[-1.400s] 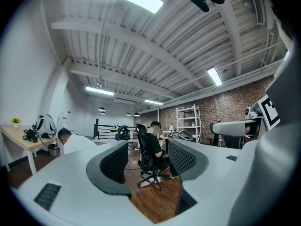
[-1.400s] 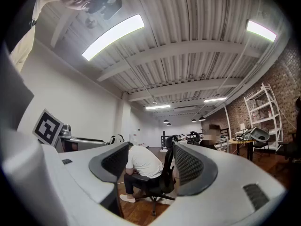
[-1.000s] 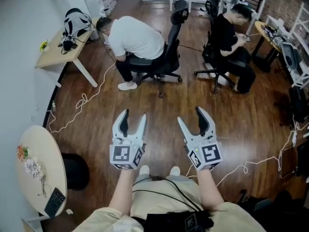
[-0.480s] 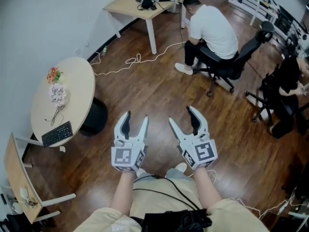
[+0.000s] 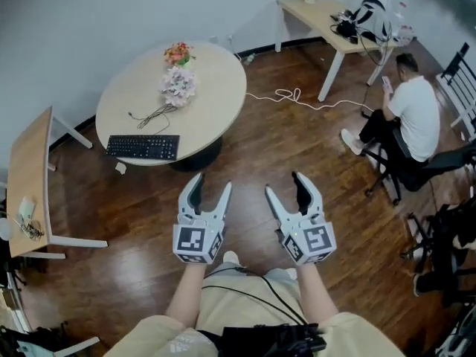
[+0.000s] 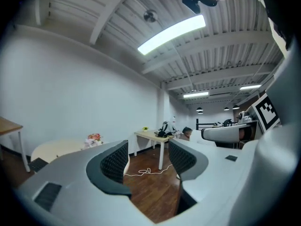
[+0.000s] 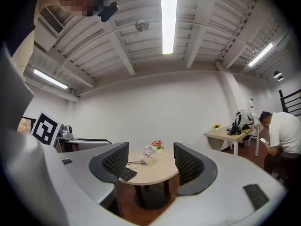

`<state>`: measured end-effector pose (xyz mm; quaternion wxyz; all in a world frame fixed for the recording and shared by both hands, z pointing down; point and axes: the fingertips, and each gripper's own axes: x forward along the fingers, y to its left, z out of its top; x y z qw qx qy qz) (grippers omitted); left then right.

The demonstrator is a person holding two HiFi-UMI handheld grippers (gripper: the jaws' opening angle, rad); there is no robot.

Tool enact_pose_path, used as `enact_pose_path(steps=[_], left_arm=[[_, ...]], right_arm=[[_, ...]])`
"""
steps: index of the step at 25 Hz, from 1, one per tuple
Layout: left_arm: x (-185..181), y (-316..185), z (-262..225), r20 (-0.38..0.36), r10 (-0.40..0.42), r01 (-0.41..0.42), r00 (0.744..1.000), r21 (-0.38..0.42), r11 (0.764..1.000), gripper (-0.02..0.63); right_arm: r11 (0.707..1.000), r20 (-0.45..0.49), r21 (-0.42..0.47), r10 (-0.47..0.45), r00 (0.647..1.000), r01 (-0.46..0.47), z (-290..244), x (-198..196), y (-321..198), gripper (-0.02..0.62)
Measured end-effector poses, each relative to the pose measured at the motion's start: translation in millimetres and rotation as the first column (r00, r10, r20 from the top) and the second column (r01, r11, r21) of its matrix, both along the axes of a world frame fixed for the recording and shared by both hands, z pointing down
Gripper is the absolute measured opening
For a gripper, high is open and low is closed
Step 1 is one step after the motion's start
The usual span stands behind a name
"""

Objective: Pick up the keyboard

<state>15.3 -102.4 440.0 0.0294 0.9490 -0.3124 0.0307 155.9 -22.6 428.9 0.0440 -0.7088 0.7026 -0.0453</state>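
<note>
A black keyboard lies near the front edge of a round beige table, ahead and to the left of me. In the right gripper view the keyboard shows just beside the left finger, still far off. My left gripper and right gripper are held side by side over the wooden floor, short of the table. Both stand open with nothing between the jaws. The left gripper looks past the table toward a far desk; the right gripper faces the table.
On the round table stand flowers and a loose dark cable. A narrow side desk is at the left. A far desk, a white floor cable and a seated person are at the right.
The view has swung round: the round table with the keyboard moved from the lower left to straight ahead. Both grippers keep the same open pose side by side.
</note>
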Motion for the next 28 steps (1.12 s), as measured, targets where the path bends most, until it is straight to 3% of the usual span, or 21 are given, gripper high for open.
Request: enact_pose_path(steps=[3,6,9,12,18,21,28], left_arm=[[-72.0,-41.4,-1.1,-0.009,-0.100,0.100,0.995,0.006,0.995,0.253],[-153.4,-71.2,-1.8,-0.013,-0.216,0.215,0.976,-0.002,0.977,0.253],[-230.6,-88.1,0.0,-0.027,-0.353,0.353,0.935,-0.017,0.936,0.252],[-283.2,-100.5,5.2,-0.039,-0.447,0.446,0.894,-0.035,0.894,0.252],[-342.1,-134.5,24.5,-0.045,-0.559,0.556,0.828,-0.073,0.828,0.252],[-353.5,-166.7,28.6,-0.043,-0.574,0.571,0.818,-0.070,0.818,0.252],[-359.3,-287.9,20.8,-0.013,-0.567,0.566,0.824,-0.028,0.824,0.252]], right_arm=[[0.994,0.001,0.001,-0.110,0.994,0.110,2.0,-65.7,-58.3,0.318],[0.968,0.004,-0.008,-0.250,0.968,0.250,4.3,-145.2,-109.7,0.318],[0.921,-0.005,-0.015,-0.390,0.921,0.390,2.4,-216.5,-148.4,0.318],[0.877,-0.021,-0.017,-0.481,0.877,0.481,2.0,-265.8,-176.3,0.318],[0.814,-0.005,-0.044,-0.580,0.815,0.579,23.5,-323.2,-225.7,0.318],[0.803,0.006,-0.044,-0.595,0.804,0.594,30.9,-330.1,-262.7,0.317],[0.814,0.061,-0.021,-0.578,0.814,0.580,42.2,-324.1,-383.8,0.317]])
